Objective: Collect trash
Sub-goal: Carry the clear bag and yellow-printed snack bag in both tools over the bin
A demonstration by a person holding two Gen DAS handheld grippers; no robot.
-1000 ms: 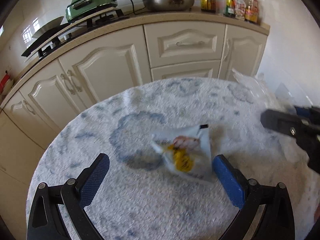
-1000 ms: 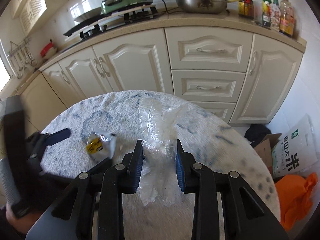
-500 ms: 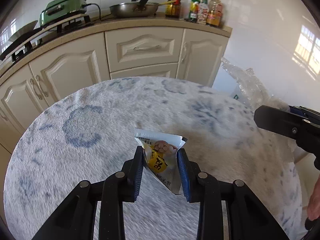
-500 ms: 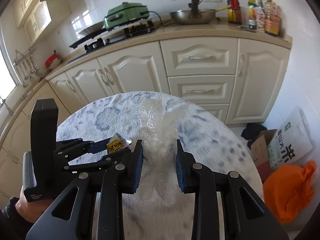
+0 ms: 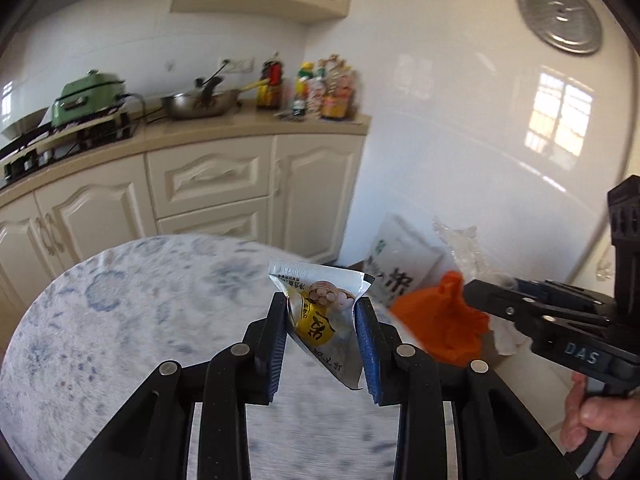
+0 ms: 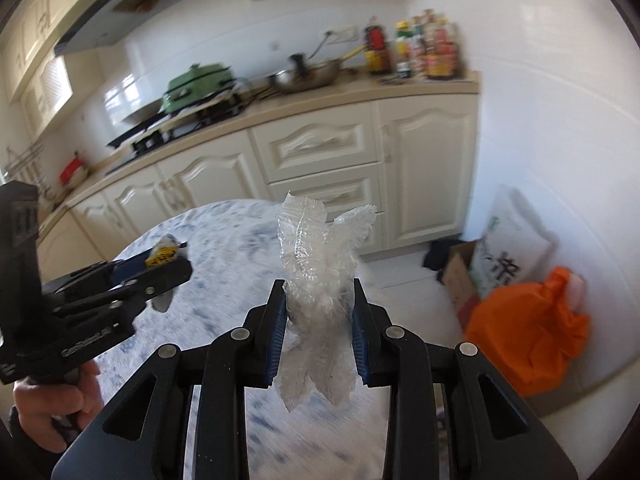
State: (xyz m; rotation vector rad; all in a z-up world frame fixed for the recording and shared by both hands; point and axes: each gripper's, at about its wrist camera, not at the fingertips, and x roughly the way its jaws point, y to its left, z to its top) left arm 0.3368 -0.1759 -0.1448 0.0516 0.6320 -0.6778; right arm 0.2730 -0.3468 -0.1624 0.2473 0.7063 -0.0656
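Note:
A silver snack wrapper (image 5: 322,320) with a yellow label is pinched between the blue pads of my left gripper (image 5: 322,312), held up above the round table (image 5: 120,320). My right gripper (image 6: 319,300) is shut on a crumpled clear plastic wrap (image 6: 316,276), also lifted off the table. In the right wrist view the left gripper (image 6: 160,268) shows at the left with the wrapper (image 6: 164,254) in it. In the left wrist view the right gripper (image 5: 504,302) reaches in from the right, in front of an orange bag (image 5: 444,320).
On the floor to the right stand an orange bag (image 6: 528,320), a white printed sack (image 6: 508,252) and a cardboard box (image 6: 460,272). Cream cabinets (image 6: 320,152) with a wok (image 6: 308,74), a green cooker (image 6: 198,84) and bottles (image 6: 416,52) run behind the table.
My left gripper closed on the snack wrapper and lifted it off the table. Both grippers rose and swung to the right, bringing the orange bag and the white wall into view.

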